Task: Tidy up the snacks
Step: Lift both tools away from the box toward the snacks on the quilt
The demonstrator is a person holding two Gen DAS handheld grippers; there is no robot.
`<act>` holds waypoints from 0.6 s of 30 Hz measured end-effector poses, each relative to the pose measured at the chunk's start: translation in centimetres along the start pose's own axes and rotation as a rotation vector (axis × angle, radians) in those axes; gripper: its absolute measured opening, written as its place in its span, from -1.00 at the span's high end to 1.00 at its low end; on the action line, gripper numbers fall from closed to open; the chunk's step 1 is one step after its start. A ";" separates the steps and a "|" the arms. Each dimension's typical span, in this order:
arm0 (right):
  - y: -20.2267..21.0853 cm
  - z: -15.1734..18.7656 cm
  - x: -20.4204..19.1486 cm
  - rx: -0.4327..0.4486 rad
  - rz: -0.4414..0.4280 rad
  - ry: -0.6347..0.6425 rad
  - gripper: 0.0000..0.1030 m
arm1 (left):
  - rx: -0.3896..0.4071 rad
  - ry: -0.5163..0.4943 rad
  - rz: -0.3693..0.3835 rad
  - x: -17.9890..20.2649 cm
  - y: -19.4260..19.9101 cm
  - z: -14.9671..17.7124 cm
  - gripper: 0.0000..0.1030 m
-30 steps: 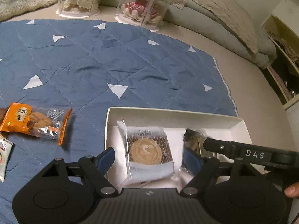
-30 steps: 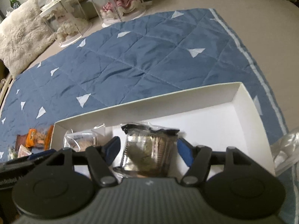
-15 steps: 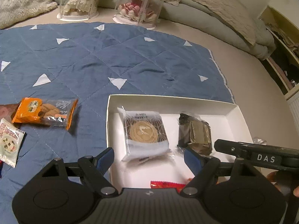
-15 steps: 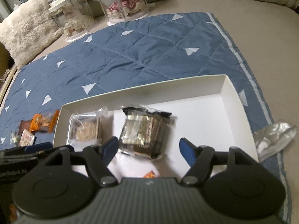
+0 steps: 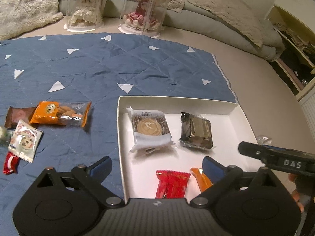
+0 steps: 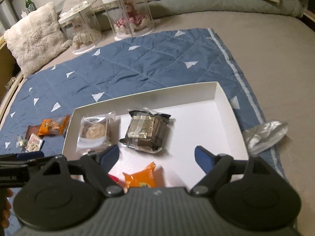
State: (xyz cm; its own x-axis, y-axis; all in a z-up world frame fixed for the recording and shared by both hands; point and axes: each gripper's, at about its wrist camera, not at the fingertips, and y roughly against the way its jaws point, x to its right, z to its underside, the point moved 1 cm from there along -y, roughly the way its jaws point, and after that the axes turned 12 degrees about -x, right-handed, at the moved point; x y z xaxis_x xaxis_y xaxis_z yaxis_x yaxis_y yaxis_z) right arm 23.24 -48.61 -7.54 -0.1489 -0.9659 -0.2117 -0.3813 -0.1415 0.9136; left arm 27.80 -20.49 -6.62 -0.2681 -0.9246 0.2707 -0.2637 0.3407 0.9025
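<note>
White cardboard forms the shallow open box (image 5: pixel 239 116) into which I am sorting snacks; it lies on the blue quilted mat with white triangles (image 5: pixel 122 66), so each packet can be dropped in flat from above. Both my tools hang over its near edge: the left tongs (image 5: pixel 156 166) and the right tongs (image 6: pixel 156 156) have just been opening and now stand wide with nothing between the pads, which I read as a release of the clear-wrapped round biscuit packet (image 5: pixel 150 129) and the dark foil-wrapped square cake (image 5: pixel 196 132), lying side by side and apart in the box. A red wrapper (image 5: pixel 172 182) and an orange wrapper (image 6: pixel 140 178) sit nearer me. The left view alone shows the unsorted group clearly: an orange biscuit bag (image 5: pixel 60 114), a brown wrapper (image 5: pixel 18 116) and a white printed sachet (image 5: pixel 24 143). The right view alone shows a crumpled clear plastic bag (image 6: pixel 264 135) beyond the box's right wall.
</note>
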 end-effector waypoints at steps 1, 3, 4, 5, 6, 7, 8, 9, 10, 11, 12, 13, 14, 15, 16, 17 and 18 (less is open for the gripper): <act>0.5 0.3 0.0 0.010 -0.005 0.000 -0.76 | 0.004 -0.003 -0.005 0.0 0.3 0.2 -0.96; 1.3 0.8 0.1 0.029 -0.008 0.002 -0.80 | 0.014 -0.002 -0.012 -0.2 1.0 0.5 -1.00; 1.7 1.0 0.1 0.040 -0.004 0.003 -0.82 | 0.019 -0.001 -0.016 -0.3 1.3 0.6 -1.00; 2.1 1.3 0.2 0.051 0.003 0.005 -0.83 | 0.021 -0.001 -0.019 -0.3 1.6 0.7 -1.00; 2.5 1.5 0.2 0.059 0.011 0.006 -0.87 | 0.023 -0.002 -0.021 -0.4 1.9 0.8 -1.00; 2.9 1.7 0.1 0.067 0.019 0.010 -0.92 | 0.025 -0.004 -0.023 -0.5 2.2 0.9 -1.00; 3.3 2.0 0.1 0.073 0.026 0.016 -0.93 | 0.026 -0.007 -0.025 -0.6 2.4 1.1 -1.00; 3.7 2.2 0.0 0.078 0.031 0.018 -0.95 | 0.026 -0.010 -0.029 -0.6 2.7 1.2 -1.00; 3.9 2.4 0.0 0.081 0.031 0.020 -0.99 | 0.026 -0.012 -0.034 -0.7 3.0 1.4 -1.00; 4.3 2.7 -0.1 0.088 0.025 0.025 -0.99 | 0.025 -0.012 -0.041 -0.8 3.3 1.5 -1.00; 4.6 3.0 -0.2 0.094 0.021 0.033 -0.99 | 0.030 -0.013 -0.045 -0.8 3.6 1.6 -1.00; 4.9 3.3 -0.4 0.100 0.025 0.043 -0.99 | 0.037 -0.017 -0.045 -0.9 4.0 1.7 -1.00; 5.2 3.6 -0.7 0.108 0.033 0.056 -0.99 | 0.043 -0.025 -0.045 -1.0 4.4 1.8 -1.00; 5.6 3.9 -0.9 0.113 0.039 0.067 -0.99 | 0.050 -0.030 -0.045 -1.0 4.8 1.9 -1.00; 5.8 4.2 -1.2 0.116 0.044 0.076 -0.99 | 0.057 -0.033 -0.046 -1.1 5.1 2.1 -1.00; 6.1 4.5 -1.5 0.119 0.047 0.082 -0.99 | 0.063 -0.038 -0.047 -1.1 5.5 2.2 -1.00; 6.4 4.8 -1.8 0.124 0.047 0.085 -0.99 | 0.067 -0.043 -0.048 -1.2 5.8 2.3 -1.00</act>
State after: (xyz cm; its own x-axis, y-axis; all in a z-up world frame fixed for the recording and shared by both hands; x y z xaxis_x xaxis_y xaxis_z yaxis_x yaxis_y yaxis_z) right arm 16.73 -46.73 -3.00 -0.0930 -0.9865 -0.1348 -0.4867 -0.0731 0.8705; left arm 24.48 -17.07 -2.50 -0.2928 -0.9324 0.2118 -0.3383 0.3082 0.8891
